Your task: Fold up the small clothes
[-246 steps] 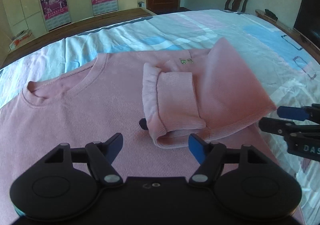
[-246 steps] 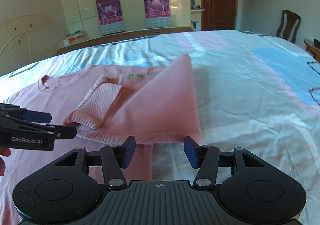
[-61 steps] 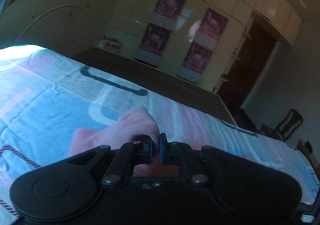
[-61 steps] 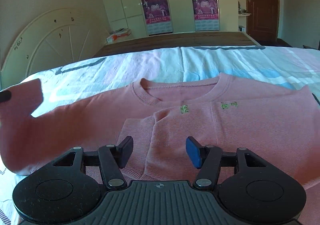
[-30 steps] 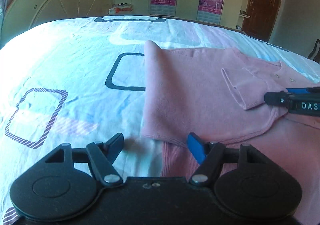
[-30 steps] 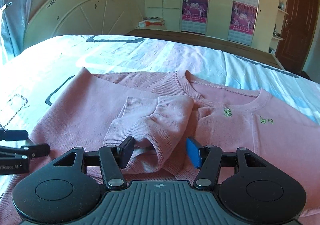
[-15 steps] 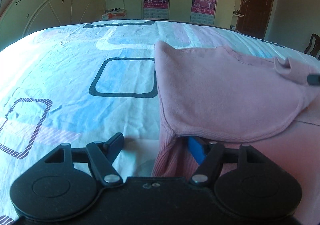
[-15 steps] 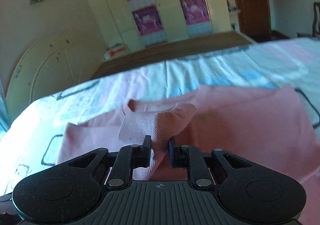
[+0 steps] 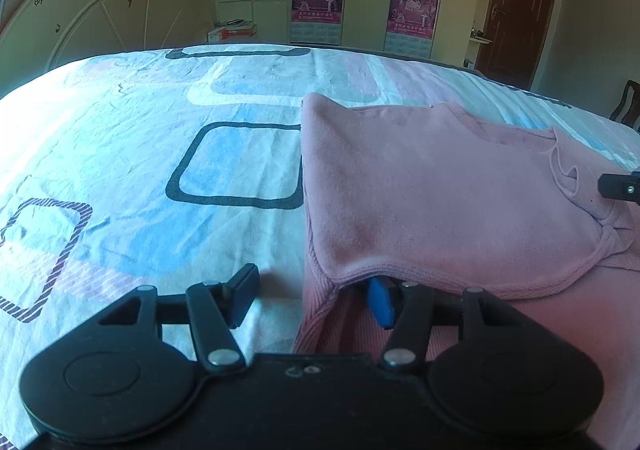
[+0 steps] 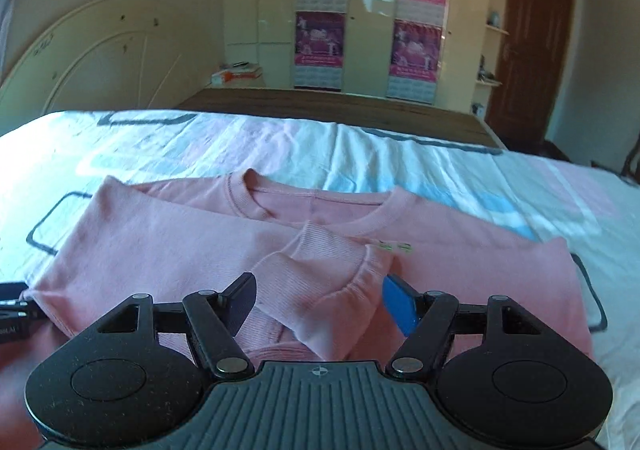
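With the right gripper [image 10: 318, 300] just opened wide off the cuff [image 10: 320, 282] and the left gripper [image 9: 312, 296] narrowing, unclamped, around the sweater [image 9: 440, 194] edge, the loosely laid sleeve risked sliding askew on the bed [image 9: 160, 154].

Both tools are matte black plastic. The left gripper [image 9: 312, 296] has two round lobes, silver pivot screws and one blue pad beside a dark one. The right gripper [image 10: 320, 300] looks the same, with a ribbed grey body and a small crosshair mark.

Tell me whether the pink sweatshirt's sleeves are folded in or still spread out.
Folded in. On the pink sweatshirt, both sides lie over the chest and a ribbed cuff rests below the collar.
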{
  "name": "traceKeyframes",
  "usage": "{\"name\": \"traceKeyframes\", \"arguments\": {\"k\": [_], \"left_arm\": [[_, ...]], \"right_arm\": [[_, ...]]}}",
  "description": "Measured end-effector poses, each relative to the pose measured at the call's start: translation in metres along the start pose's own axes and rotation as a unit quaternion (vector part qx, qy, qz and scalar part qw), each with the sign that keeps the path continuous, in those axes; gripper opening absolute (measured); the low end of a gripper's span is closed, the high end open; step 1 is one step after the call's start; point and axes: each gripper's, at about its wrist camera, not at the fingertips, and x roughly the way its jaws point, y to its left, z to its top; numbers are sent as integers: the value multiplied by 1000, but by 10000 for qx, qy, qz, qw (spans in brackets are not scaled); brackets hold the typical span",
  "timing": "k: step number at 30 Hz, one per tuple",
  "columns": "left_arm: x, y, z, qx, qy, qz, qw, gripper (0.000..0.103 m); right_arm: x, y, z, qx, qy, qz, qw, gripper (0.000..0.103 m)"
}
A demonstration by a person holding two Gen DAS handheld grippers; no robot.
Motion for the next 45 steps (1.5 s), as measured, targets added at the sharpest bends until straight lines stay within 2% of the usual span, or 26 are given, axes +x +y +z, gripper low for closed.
{"name": "traceKeyframes", "arguments": {"k": [4, 5, 6, 8, 12, 15, 18, 22, 25, 26, 27, 28, 29, 32, 35, 38, 40, 41, 42, 45], "left_arm": [[0, -2, -2, 95, -20, 52, 9999, 56], [0, -2, -1, 108, -22, 61, 9999, 57], [1, -2, -1, 122, -30, 69, 9999, 57], [1, -2, -1, 131, -60, 66, 9999, 55], [0, -1, -2, 112, -176, 58, 9998, 40], [1, -2, -2, 134, -219, 46, 9997, 31], [0, -5, -2, 155, -209, 3, 9997, 25], [1, -4, -2, 165, -177, -14, 9997, 24], [0, -3, 1, 205, -99, -28, 9997, 25], [-1, -3, 1, 215, -72, -16, 9997, 26], [-1, -3, 1, 223, -55, -10, 9997, 26], [-1, -4, 1, 222, -44, 3, 9997, 26], [0, -4, 1, 226, -35, 17, 9997, 26], [0, -6, 1, 238, -15, 61, 9997, 26], [-1, -7, 1, 247, 4, 94, 9997, 28], [0, -7, 1, 249, 5, 116, 9996, 28], [-1, -8, 2, 245, 6, 145, 9996, 28], [-1, -8, 1, 245, 9, 153, 9996, 28], [-1, -9, 2, 248, 12, 159, 9996, 28], [0, -8, 3, 219, 38, 156, 9996, 28]], "right_arm": [[27, 29, -5, -755, 215, 47, 9969, 67], [31, 32, -7, -837, 282, 35, 9961, 48], [37, 30, -10, -889, 371, -23, 9953, 23], [36, 16, -10, -680, 373, -31, 9970, 10], [5, -34, 0, 415, 99, -67, 9991, 9], [-19, -81, -1, 1343, -8, -108, 9909, 9], [-23, -109, -17, 1791, 243, -247, 9832, 9], [-17, -131, -45, 2119, 719, -468, 9735, 7], [-26, -146, -50, 2527, 609, -323, 9651, 8], [-30, -147, -48, 2523, 545, -299, 9656, 16], [-32, -148, -46, 2495, 492, -298, 9667, 39], [-32, -147, -45, 2492, 455, -294, 9669, 56], [-29, -146, -42, 2530, 444, -274, 9661, 77], [-26, -138, -35, 2540, 354, -27, 9665, 77], [-29, -131, -28, 2489, 182, 32, 9684, 77], [-19, -124, -24, 2291, 408, 36, 9725, 77], [-9, -118, -25, 2111, 623, -101, 9754, 58], [-5, -117, -27, 2083, 710, -107, 9754, 30], [-2, -117, -28, 2074, 784, -86, 9751, 7], [-4, -114, -32, 1887, 834, 40, 9785, 2]]}}
